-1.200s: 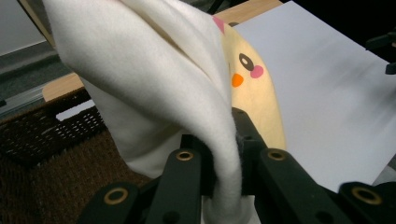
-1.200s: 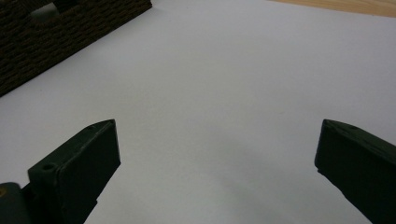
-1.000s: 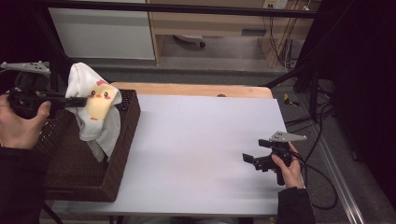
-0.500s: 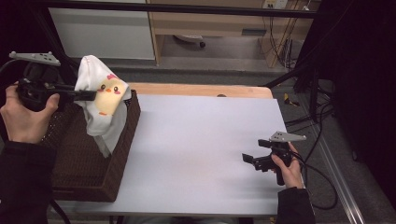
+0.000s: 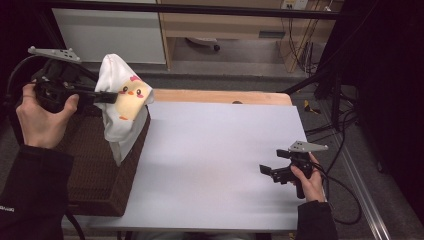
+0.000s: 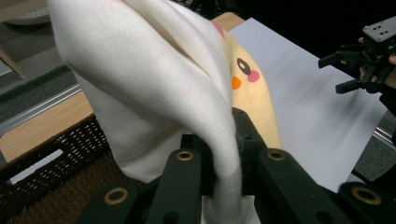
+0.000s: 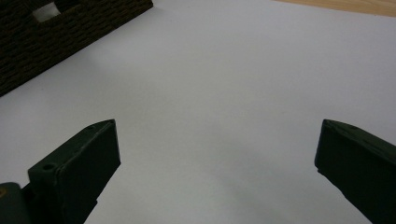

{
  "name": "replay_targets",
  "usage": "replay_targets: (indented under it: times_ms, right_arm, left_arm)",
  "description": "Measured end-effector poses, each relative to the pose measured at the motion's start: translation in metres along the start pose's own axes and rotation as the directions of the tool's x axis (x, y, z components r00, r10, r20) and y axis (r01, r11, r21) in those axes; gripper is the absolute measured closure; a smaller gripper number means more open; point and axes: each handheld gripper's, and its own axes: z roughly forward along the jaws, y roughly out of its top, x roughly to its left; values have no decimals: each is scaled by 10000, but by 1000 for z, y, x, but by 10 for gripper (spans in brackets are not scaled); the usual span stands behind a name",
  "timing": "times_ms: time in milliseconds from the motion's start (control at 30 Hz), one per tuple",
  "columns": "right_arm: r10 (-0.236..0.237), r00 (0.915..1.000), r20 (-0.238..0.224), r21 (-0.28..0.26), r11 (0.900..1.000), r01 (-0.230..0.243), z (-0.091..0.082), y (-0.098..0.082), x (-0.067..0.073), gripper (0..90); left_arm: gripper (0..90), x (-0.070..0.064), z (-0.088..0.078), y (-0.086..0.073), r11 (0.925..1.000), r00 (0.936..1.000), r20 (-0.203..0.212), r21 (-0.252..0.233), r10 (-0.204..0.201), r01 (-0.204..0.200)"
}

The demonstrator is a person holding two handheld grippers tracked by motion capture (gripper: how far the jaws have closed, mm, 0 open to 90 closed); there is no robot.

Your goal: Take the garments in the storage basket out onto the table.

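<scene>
A white cloth with a yellow chick face printed on it hangs above the right edge of the dark wicker basket. My left gripper is shut on a fold of that cloth, and in the left gripper view the fabric is pinched between the two black jaws. The cloth's lower end drapes down over the basket's rim. My right gripper rests low over the white table at the right, open, with nothing between its fingers.
The wicker basket stands at the table's left edge. A wooden strip runs along the table's far side. Cables trail off the right edge of the table.
My left gripper has lifted the cloth higher and carried it rightward, toward the table. The right gripper has stayed in place.
</scene>
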Motion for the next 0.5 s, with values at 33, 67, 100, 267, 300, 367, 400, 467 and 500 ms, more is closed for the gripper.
replay_targets:
  times_ms: [33,67,100,267,300,367,400,467,500]
  right_arm:
    - [0,10000,0,0,10000,0,0,0,0,7]
    - [0,10000,6,-8,10000,0,0,0,0,7]
    - [-1,10000,10,8,10000,1,0,0,0,7]
    - [25,10000,1,12,10000,-25,0,0,0,7]
    - [25,10000,1,12,10000,-25,0,0,0,7]
    - [7,10000,-10,5,10000,-7,0,0,0,7]
    - [13,10000,-7,10,10000,-13,0,0,0,7]
    - [39,10000,-6,16,10000,-39,-1,0,0,7]
    - [39,10000,-6,16,10000,-39,-1,0,0,7]
  left_arm:
    - [823,0,0,0,10000,10000,0,0,0,0]
    - [823,-1,1,2,10000,10000,20,0,14,-14]
    - [823,-2,1,4,10000,10000,35,0,20,-20]
    - [823,-9,8,11,9998,9998,153,90,148,-149]
    - [823,-9,8,11,9998,9998,153,90,148,-149]
    - [823,-11,11,14,9998,9996,205,117,170,-172]
    - [823,-13,14,17,9996,9995,248,151,215,-218]
    - [823,-15,15,19,9995,9993,259,169,254,-258]
    - [823,-16,16,20,9995,9992,287,158,261,-266]
